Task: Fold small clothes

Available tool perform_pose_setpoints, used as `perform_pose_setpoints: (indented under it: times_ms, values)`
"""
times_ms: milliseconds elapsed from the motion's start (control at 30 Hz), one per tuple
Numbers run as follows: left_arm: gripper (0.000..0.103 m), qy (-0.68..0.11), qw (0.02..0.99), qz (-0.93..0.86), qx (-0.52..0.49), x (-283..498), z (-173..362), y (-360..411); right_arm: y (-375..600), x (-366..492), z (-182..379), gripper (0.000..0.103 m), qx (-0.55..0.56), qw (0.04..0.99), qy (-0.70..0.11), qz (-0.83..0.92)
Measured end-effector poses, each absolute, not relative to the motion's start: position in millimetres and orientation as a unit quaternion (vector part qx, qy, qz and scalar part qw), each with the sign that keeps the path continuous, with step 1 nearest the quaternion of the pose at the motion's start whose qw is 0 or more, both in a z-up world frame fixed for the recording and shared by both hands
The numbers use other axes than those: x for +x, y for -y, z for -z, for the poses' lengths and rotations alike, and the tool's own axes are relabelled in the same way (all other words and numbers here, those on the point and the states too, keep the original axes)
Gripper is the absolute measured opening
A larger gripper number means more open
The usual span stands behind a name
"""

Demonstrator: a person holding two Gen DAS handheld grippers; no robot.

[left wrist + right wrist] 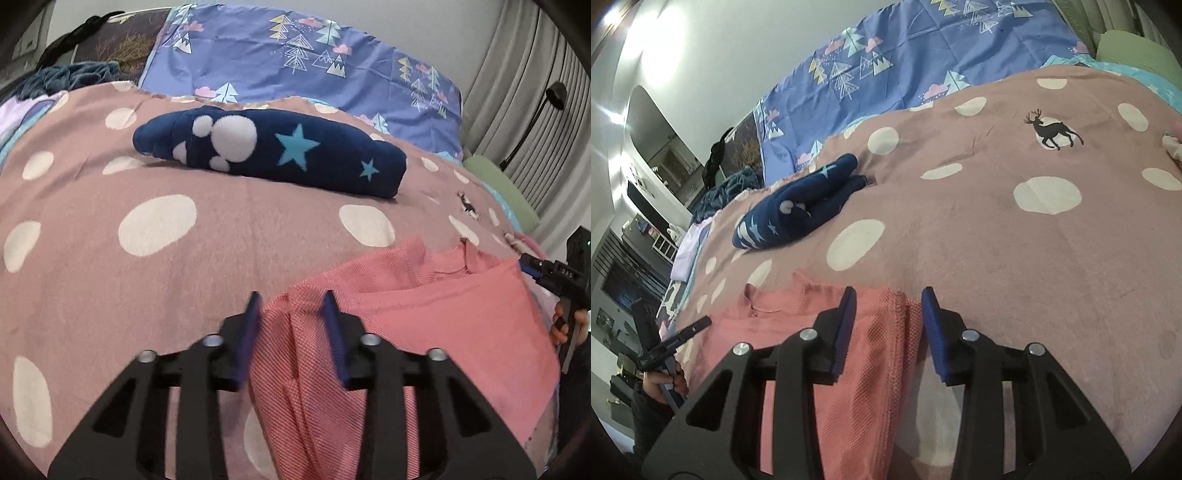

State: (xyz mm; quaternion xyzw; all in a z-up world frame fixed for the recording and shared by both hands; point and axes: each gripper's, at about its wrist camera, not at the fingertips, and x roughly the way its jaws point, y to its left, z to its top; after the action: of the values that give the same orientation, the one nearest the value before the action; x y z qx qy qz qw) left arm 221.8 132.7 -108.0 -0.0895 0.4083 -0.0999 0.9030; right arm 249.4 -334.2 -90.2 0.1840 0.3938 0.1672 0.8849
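Pink garment [443, 314] lies on the dotted blanket [184, 266]. Left hand-held gripper [291, 306] and right hand-held gripper [888, 299] straddle its edges, jaws slightly parted, gripping nothing.

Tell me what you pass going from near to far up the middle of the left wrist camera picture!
Left gripper → pink garment → dusty-pink spotted blanket → folded navy star garment → purple tree-print sheet → wall.
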Motion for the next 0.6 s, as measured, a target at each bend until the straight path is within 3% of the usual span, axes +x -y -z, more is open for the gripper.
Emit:
perform_pose_setpoints:
  times_ms: [67, 133, 200, 600]
  values:
    - [0.027, -0.407, 0.903, 0.105, -0.09, 221.3, 107.4, -133.6, 330.7, 250.9, 94.2, 0.034, 0.174, 0.885, -0.399, -0.167]
    - [0.016, -0.405, 0.904, 0.11, -0.08, 219.5, 107.1, -131.6, 327.2, 251.9, 97.3, 0.01, 0.166, 0.882, -0.405, -0.175]
    - [0.007, -0.403, 0.906, 0.113, -0.063, 216.7, 107.0, -128.3, 328.7, 248.5, 95.9, 0.008, 0.173, 0.886, -0.395, -0.173]
    - [0.0, -0.32, 0.94, 0.115, -0.036, 195.9, 49.2, -116.6, 317.9, 230.8, 54.3, 0.007, 0.145, 0.917, -0.335, -0.16]
